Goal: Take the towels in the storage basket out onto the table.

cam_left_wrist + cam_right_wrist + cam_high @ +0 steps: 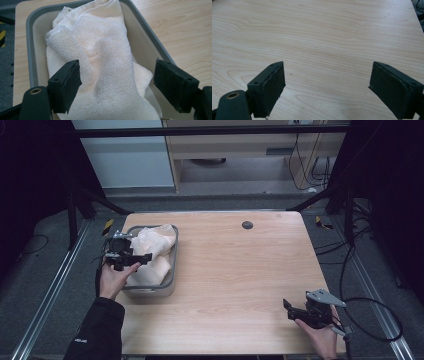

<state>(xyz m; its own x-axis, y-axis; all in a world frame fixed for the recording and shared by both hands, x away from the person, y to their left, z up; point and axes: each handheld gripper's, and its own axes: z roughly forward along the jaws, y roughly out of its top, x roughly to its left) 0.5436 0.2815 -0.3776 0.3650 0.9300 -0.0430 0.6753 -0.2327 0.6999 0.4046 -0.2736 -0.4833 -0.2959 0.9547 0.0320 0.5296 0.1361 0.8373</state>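
A crumpled cream towel (152, 251) (100, 65) lies in a grey tray (173, 270) (29, 50) at the left of the wooden table (235, 270). My left gripper (131, 258) (117, 82) hovers over the tray's near left part, open, its jaws either side of the towel's raised fold without closing on it. My right gripper (289, 309) (327, 90) is held low over the table's near right corner, open, with bare wood between its jaws.
A small dark round plug (247, 225) sits in the tabletop near the far edge. Cables (370, 320) trail off the right side. Black frame legs (95, 200) stand at both far corners on the grey floor.
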